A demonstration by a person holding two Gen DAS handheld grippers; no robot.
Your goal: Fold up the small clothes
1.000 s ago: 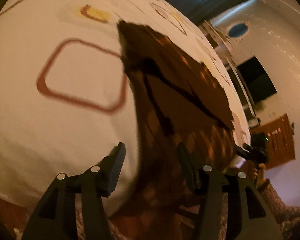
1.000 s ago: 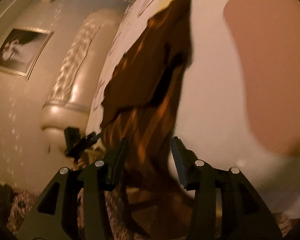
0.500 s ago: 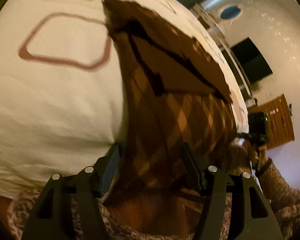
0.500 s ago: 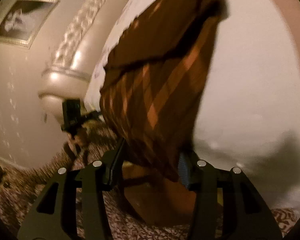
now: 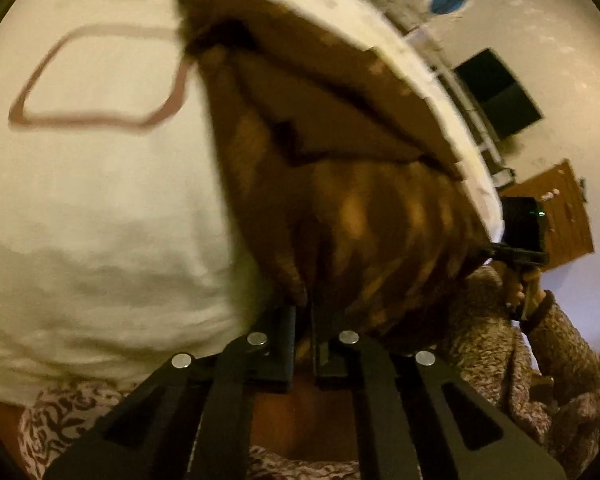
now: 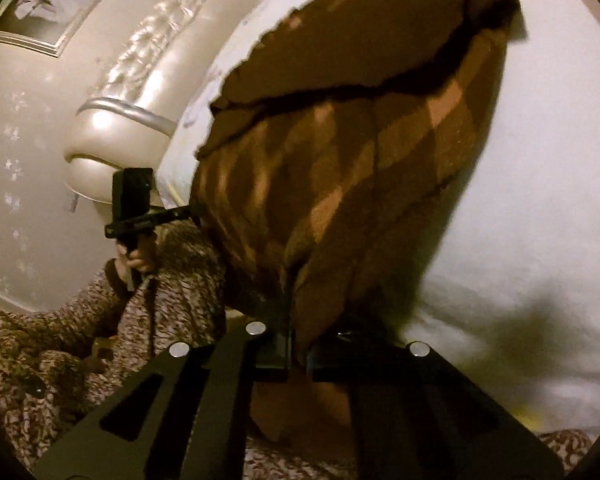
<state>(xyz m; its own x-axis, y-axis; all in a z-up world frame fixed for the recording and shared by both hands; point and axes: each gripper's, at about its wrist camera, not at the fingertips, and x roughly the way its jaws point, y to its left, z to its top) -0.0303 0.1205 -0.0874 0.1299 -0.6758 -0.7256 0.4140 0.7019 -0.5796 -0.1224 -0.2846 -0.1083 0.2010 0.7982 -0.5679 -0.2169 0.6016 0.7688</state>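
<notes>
L gripper [image 5: 303, 320]: fingers have just been closing and are now clenched on the near hem of the brown garment [image 5: 340, 168], cloth pinched between them at its left corner. To its left, the bed [image 5: 100, 208] w/ a white cover and a reddish rounded-square print; the garment lies on that cover, far end spread flat, near end hanging over the bed's edge toward the person. A folded-over flap w/ a dark seam shows across the middle; below it an orange diamond pattern.

R gripper [image 6: 298, 326]: fingers likewise just closed, now clamped on the same hem at the opposite corner, fabric bunching up out of the pinch. In the right-wrist view the other hand [image 6: 134, 260] w/ its tool sits off to the side near a padded headboard [image 6: 112, 120]; a patterned fleecy sleeve [image 6: 172, 280] below it.

Step in hand, judging by this: both near corners secured, i.e. grasp done, fold itself not yet begun. Next move prob. calls for lifting both corners together, keeping the hem taut btwn them, carrying it up and over toward the far end, then laying it down edge to edge. Hands need to move evenly, else the fold skews. Frames are blurry, so how much cloth each pinch holds is hard to tell.
</notes>
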